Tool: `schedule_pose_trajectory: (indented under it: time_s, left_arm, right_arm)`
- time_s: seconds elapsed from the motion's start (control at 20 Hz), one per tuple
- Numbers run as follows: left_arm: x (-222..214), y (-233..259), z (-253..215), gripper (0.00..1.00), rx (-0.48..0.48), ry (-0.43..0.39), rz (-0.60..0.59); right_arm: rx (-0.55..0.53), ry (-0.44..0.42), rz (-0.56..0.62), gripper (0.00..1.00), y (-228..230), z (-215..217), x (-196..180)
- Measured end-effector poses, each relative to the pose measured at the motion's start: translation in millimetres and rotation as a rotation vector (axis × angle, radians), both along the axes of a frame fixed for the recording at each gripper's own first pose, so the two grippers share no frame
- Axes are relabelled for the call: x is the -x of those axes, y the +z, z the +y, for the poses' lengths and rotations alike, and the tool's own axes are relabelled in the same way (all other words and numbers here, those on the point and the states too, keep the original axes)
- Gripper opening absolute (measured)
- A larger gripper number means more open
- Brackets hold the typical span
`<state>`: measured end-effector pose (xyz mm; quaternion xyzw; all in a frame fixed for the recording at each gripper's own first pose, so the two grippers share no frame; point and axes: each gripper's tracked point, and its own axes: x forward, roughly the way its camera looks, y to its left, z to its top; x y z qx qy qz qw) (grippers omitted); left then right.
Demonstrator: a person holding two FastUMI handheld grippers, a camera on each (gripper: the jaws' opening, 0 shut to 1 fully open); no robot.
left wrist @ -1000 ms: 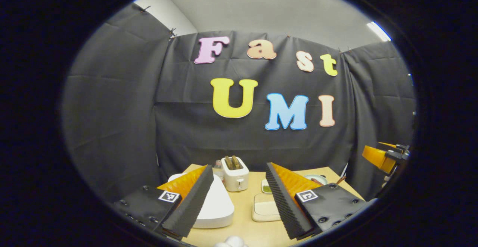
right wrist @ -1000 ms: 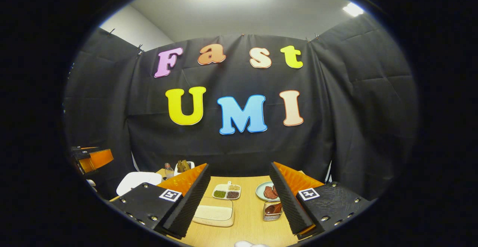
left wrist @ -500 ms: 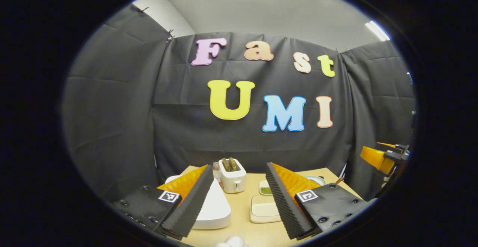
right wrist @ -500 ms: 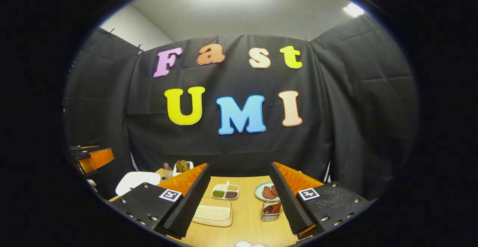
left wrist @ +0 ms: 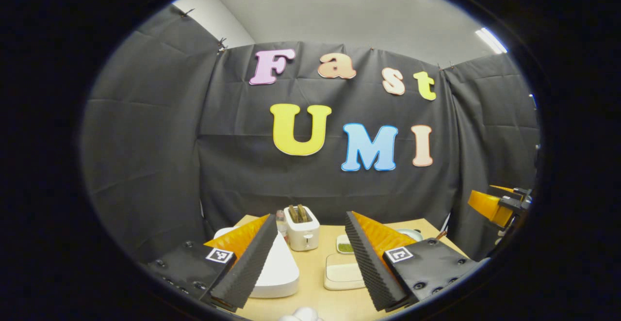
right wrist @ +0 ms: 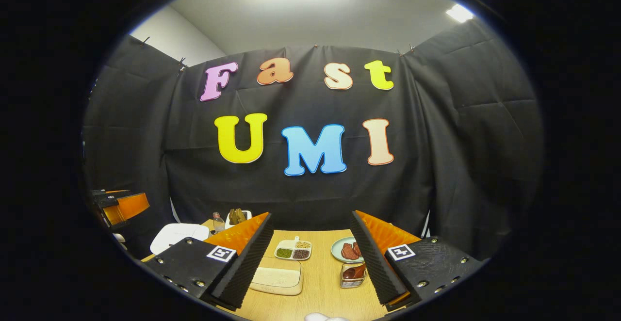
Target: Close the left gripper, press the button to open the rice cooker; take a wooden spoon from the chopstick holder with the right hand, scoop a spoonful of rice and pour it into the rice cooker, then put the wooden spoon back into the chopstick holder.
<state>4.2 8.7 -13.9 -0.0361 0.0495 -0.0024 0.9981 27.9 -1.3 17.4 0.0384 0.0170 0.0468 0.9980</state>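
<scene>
rice cooker (left wrist: 279,267) behind left hand-held gripper (left wrist: 310,236) (jaws apart)

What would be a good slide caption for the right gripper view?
Open tongs hang above a wooden table holding a rice tray and a plate of meat.

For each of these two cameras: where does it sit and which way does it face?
Left gripper view: rides the left tongs, facing the white rice cooker and toaster; open fingers below.
Right gripper view: rides the right tongs, facing the rice tray and chopstick holder; open fingers below.
Shared: table, rice cooker, tray.
</scene>
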Motion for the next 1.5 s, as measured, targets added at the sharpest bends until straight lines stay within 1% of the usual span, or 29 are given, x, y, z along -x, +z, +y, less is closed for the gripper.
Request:
schedule_pose_trajectory:
  time_s: [1.45, 1.5]
  left_arm:
    - [1, 6, -3, 0.96, -0.010, -0.003, -0.014]
    - [1, 7, -3, 1.00, -0.009, -0.004, -0.014]
  right_arm:
    - [-0.008, 0.006, -0.025, 0.98, 10, 3, 0]
    - [-0.008, 0.007, -0.023, 0.98, 9, 3, 0]
